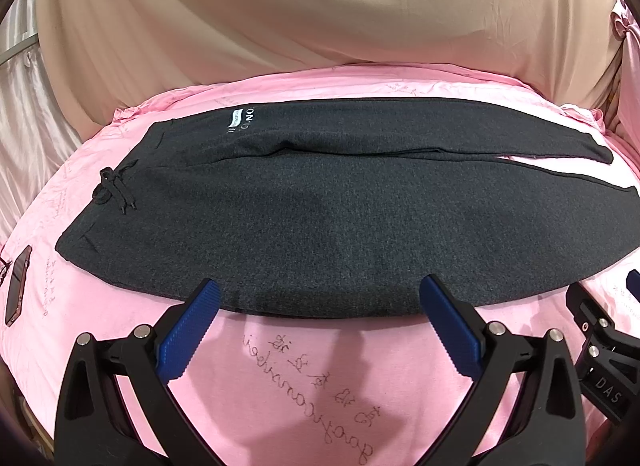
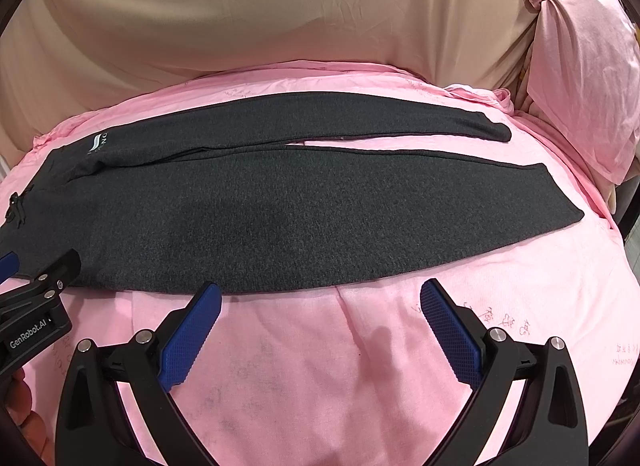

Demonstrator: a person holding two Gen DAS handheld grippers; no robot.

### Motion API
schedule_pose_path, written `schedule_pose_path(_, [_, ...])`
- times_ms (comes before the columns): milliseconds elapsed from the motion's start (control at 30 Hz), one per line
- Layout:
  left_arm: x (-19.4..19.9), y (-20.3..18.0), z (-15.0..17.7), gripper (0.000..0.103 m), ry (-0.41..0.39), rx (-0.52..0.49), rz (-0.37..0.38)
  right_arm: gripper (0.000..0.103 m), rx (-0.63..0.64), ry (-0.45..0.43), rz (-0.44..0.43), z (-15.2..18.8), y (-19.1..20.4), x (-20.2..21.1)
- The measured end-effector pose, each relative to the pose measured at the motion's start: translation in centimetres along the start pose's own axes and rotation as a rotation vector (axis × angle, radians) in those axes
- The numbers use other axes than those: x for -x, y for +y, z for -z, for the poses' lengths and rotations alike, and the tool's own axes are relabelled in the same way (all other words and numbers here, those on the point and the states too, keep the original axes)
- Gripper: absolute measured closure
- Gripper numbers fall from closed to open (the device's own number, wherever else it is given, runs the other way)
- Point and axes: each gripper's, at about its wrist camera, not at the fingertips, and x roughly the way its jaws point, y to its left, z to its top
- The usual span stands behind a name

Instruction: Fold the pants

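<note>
— What does your left wrist view show?

— My left hand-held gripper (image 1: 320,300) is spread wide with nothing between its blue fingers (image 1: 192,330), whose tips sit right at the near edge of the pants (image 1: 312,209). The dark grey pants lie flat on the pink sheet (image 1: 304,378) of the bed, long axis running left to right: waistband and tied drawstring (image 1: 114,185) at the left, both leg ends at the right, splitting into a narrow V. A phone (image 1: 17,286) lies on the sheet at far left, apart from the pants.

— And the right wrist view?

— My right hand-held gripper (image 2: 320,300) is also wide open, empty, just short of the near leg's edge. The pants point the same way, waist left, cuffs right toward a pink pillow (image 2: 580,77). The left hand-held gripper shows at the left edge.
</note>
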Motion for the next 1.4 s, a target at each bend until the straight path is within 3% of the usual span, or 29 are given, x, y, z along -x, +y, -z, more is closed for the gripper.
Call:
schedule_pose_path(233, [0.4,0.8,-0.6,0.005,-0.006,0.007,0.013,0.005,-0.021,-0.006,-0.044,-0.7,-1.2,0.3])
schedule_pose_path(367, [0.6,5.2,-3.9,0.005,-0.007,0.089,0.119,0.005,-0.049,-0.043,0.000,-4.1,-6.3,0.1])
schedule_pose_path(433, [-0.2,8.2,-6.3,0.005,-0.014,0.134,0.144,0.005,-0.110,-0.049,-0.001,-6.7,-10.7,-0.9])
schedule_pose_path(533, [-2.3,12.8,-10.0,0.005,-0.033,0.190,0.120,0.005,-0.176,-0.040,-0.020,-10.6,-16.8,-3.8])
schedule_pose_path(600, [-4.4,15.7,-12.5,0.005,-0.017,0.210,0.090,0.006,-0.169,-0.021,0.018,-13.4,-19.8,-6.4])
schedule_pose_path(800, [-12.3,22.7,-18.4,0.005,0.059,0.265,0.003,0.014,-0.137,0.007,0.073,-19.9,-25.2,-13.7])
schedule_pose_path(1067, [-21.1,29.0,-21.9,0.005,0.140,0.370,-0.049,0.018,-0.152,0.087,0.078,-24.8,-27.8,-22.1])
schedule_pose_path(1267, [-26.1,31.5,-21.9,0.005,0.215,0.439,-0.065,0.018,-0.167,0.164,0.072,-25.0,-28.7,-26.2])
schedule_pose_path(1400, [-28.4,31.8,-21.4,0.005,0.271,0.461,-0.032,0.018,-0.132,0.191,0.061,-24.5,-27.8,-27.7])
